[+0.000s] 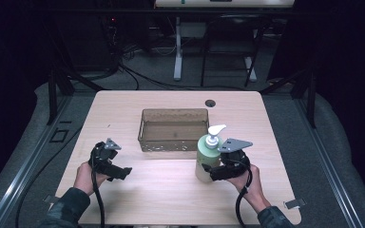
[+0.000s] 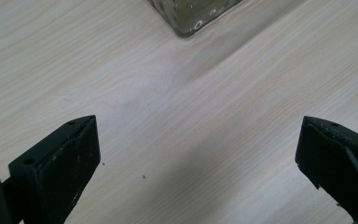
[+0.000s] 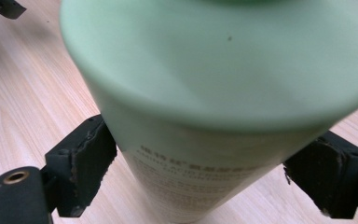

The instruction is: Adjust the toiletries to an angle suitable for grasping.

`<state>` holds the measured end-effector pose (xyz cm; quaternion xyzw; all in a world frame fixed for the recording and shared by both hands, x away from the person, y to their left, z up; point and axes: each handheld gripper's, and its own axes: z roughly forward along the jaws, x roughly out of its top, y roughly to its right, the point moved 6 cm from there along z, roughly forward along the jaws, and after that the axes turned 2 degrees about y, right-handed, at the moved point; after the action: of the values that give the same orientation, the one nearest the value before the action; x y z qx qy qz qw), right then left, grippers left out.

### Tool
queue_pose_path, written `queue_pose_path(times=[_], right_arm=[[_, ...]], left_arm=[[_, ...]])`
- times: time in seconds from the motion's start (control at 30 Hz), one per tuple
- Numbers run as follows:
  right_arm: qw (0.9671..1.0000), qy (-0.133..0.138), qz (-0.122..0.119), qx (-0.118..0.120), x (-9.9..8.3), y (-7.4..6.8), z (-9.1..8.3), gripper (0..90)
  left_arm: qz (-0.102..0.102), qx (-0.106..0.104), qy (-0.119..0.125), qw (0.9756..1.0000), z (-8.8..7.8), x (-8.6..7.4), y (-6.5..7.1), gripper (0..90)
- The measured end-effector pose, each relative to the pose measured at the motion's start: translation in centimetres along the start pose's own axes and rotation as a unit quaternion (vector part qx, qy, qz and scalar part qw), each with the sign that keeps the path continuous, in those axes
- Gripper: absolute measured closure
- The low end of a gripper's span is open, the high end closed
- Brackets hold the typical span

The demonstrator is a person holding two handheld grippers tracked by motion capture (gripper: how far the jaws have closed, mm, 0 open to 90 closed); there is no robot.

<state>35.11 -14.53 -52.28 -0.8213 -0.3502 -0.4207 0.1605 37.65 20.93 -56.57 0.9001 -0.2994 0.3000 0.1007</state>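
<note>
A pale green soap bottle (image 1: 208, 159) with a white pump stands upright on the wooden table (image 1: 171, 199), just in front of the right end of a clear brown plastic bin (image 1: 173, 111). My right gripper (image 1: 209, 172) is shut on the bottle's lower body. In the right gripper view the bottle (image 3: 214, 93) sits between the jaws of the right gripper (image 3: 200, 158), and both pads press its sides. My left gripper (image 1: 121, 172) is held low over the table at the front left. In its own view the left gripper (image 2: 198, 149) is open, with bare wood between the jaws.
A corner of the bin (image 2: 191, 14) shows at the top of the left gripper view. A round cable hole (image 1: 210, 102) lies near the table's far edge. Beyond the table are desk legs (image 1: 177, 47) and floor cables.
</note>
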Motion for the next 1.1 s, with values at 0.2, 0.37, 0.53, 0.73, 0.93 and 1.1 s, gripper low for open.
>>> queue_pose_path(times=[0.2,0.37,0.53,0.73,0.93,1.1], right_arm=[[1.0,-0.007,-0.005,0.004,0.3,-0.2,0.6,12.6],[0.9999,-0.006,-0.008,0.008,0.8,-0.6,1.3,12.6],[0.9998,-0.006,-0.011,0.012,1.6,-1.1,2.3,12.6],[0.9998,-0.011,-0.013,0.014,2.7,-1.8,3.7,12.7],[0.9997,-0.01,-0.014,0.017,3.2,-2.5,4.4,12.7],[0.9995,-0.012,-0.019,0.022,3.8,-3.1,5.1,12.6]], left_arm=[[-0.005,-0.004,0.009,0.9999,-0.1,0.0,0.0,0.0],[-0.002,-0.014,0.007,0.9999,-0.1,0.1,0.2,0.0],[-0.009,-0.02,0.014,0.9997,-0.2,0.4,0.3,0.0],[-0.002,-0.018,0.011,0.9998,-0.5,0.5,0.6,0.1],[0.0,-0.018,0.007,0.9998,-0.3,0.5,0.5,0.3],[0.001,-0.027,0.014,0.9995,-0.5,0.8,0.7,1.4]])
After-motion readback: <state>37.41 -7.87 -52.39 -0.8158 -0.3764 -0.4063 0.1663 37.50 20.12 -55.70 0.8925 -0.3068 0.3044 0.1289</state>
